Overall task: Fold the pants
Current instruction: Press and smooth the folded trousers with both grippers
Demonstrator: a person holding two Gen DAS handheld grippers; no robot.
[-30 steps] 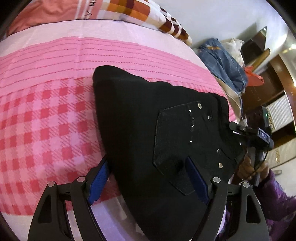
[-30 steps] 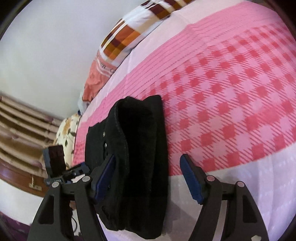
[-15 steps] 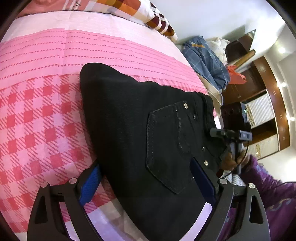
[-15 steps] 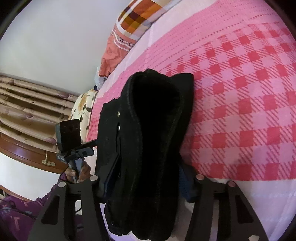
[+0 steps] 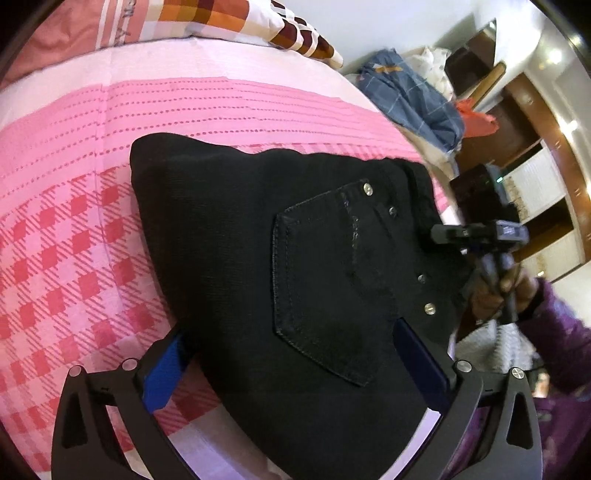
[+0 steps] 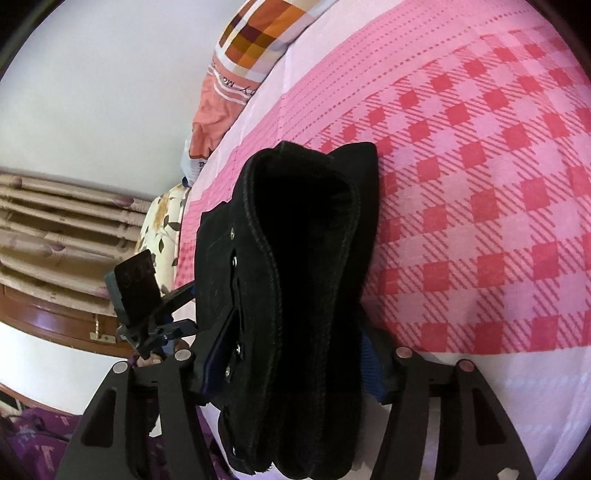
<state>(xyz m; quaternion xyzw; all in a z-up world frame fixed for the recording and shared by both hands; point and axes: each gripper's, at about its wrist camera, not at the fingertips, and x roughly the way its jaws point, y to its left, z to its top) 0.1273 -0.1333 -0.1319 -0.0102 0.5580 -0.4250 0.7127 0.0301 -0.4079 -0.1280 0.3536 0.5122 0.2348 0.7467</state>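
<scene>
Black pants [image 5: 258, 258] with silver rivets; pink-and-red checked bedsheet [image 5: 55, 258]; orange, brown and white checked pillow [image 6: 258, 33]; blue gripper pads [image 5: 162, 373]; purple sleeve [image 5: 565, 343].

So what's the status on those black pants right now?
Left gripper just opened wide, astride folded pants. Right gripper squeezing the bundle's end. Nothing blocking.

The left gripper [image 5: 295, 363] tilts downward, its jaws just opened wide, blue pads standing clear on either side. The right gripper [image 6: 291, 360], held in a purple-sleeved hand [image 5: 498, 291], has jaws pressing from both sides.
</scene>
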